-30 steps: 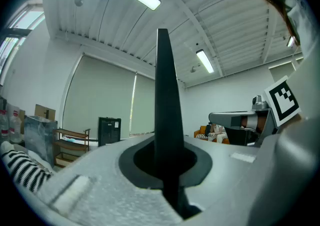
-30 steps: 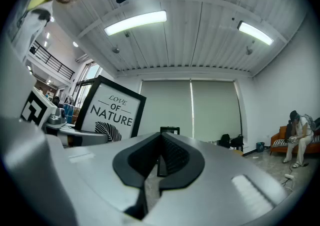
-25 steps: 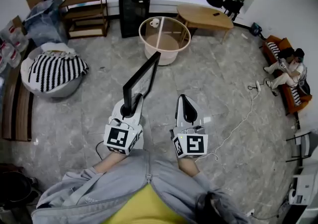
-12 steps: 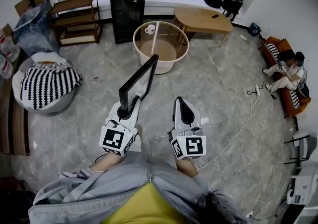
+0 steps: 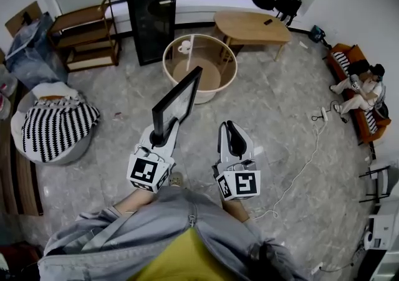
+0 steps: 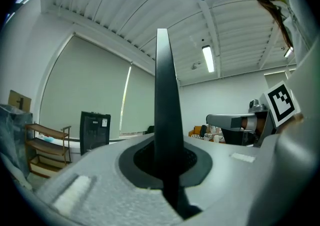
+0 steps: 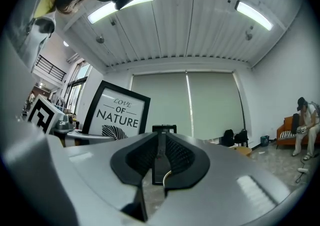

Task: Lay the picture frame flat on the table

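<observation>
The left gripper (image 6: 162, 162) has its jaws pinched on the lower edge of the picture frame (image 6: 162, 94), which rises upright from them, showing only as a dark sliver here. Only the right gripper view shows its printed face, left of those jaws. The right gripper (image 7: 159, 165) holds nothing, and its jaws are parting slightly.

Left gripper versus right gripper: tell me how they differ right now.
The left gripper grips the picture frame by its lower edge; the right gripper holds nothing, its jaws opening. The left gripper view shows the frame edge-on; the right gripper view shows its printed front. Both carry marker cubes and hover side by side.
</observation>
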The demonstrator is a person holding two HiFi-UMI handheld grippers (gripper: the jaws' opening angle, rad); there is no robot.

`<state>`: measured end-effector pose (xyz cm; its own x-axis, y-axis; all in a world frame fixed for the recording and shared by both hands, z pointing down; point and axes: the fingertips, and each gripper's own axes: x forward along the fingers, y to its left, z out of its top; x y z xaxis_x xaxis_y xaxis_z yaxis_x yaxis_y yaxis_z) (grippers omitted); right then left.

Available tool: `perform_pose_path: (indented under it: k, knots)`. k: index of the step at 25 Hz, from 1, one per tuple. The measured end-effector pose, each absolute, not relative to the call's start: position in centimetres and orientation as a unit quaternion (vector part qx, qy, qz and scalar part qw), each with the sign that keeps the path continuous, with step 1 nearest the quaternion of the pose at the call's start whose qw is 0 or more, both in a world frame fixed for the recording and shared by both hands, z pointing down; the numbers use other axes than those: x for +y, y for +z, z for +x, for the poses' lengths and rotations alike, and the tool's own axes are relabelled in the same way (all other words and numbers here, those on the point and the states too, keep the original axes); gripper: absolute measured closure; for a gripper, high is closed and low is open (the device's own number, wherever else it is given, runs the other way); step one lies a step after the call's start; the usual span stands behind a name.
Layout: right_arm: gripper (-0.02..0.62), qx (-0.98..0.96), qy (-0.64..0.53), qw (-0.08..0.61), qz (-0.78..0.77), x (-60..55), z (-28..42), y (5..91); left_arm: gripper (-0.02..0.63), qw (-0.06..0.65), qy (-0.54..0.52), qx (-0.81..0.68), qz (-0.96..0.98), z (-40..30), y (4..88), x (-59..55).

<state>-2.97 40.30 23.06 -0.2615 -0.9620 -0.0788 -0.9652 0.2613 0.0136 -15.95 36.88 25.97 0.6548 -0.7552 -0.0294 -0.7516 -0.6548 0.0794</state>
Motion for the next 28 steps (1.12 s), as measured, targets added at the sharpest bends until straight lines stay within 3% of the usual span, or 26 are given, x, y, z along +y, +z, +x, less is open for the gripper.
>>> perform_pose_path:
  k: [13, 28]
  knots:
    - [0.546, 0.795, 0.037, 0.016, -0.605, 32.3, -2.8, 24.1, 0.592, 0.046, -0.037, -0.406, 0.912, -15.1, 27.4, 29.5]
    - [0.525, 0.825, 0.020, 0.021, -0.564, 10.6, 2.5, 26.2, 0.592, 0.062, -0.047, -0.392, 0.917, -8.4, 29.5, 9.9]
